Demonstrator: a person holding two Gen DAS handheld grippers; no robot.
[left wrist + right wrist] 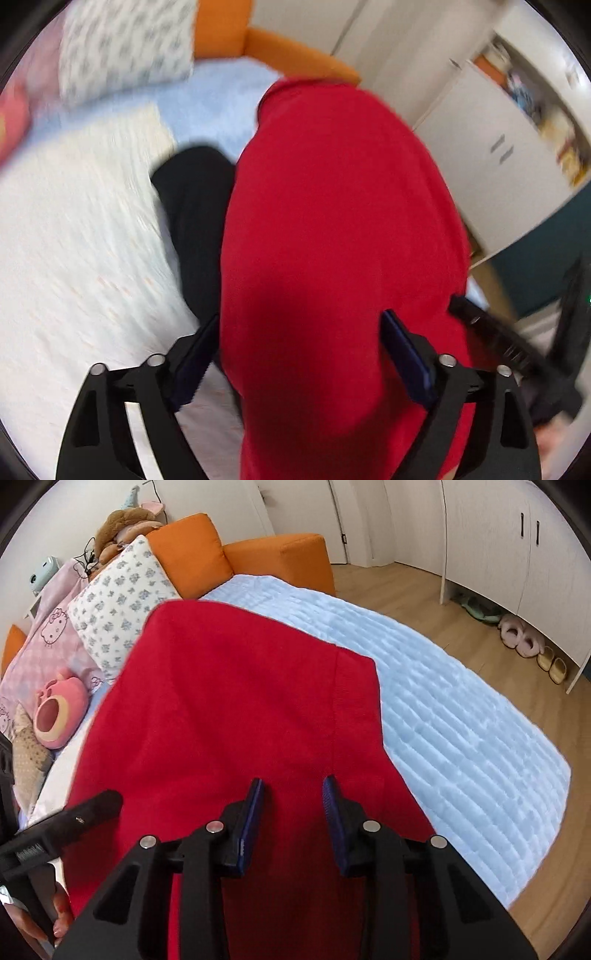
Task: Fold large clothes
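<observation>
A large red garment (236,709) lies spread on the light blue quilt (461,731) of a bed, its ribbed hem at the right. My right gripper (293,786) is open over the near part of the red cloth, jaws a hand's width apart, holding nothing. In the blurred left wrist view the red garment (332,221) fills the middle. My left gripper (299,321) is wide open with the cloth between its fingers, not clamped. A black garment (195,214) lies beside the red one on a white cover (74,258).
A floral pillow (118,602), pink plush toy (55,716) and pink blanket (48,627) lie at the bed's head. Orange sofa cushions (236,557) stand behind. White cabinets (517,542) and slippers (524,642) line the wooden floor at right. The other gripper's handle (62,830) shows at left.
</observation>
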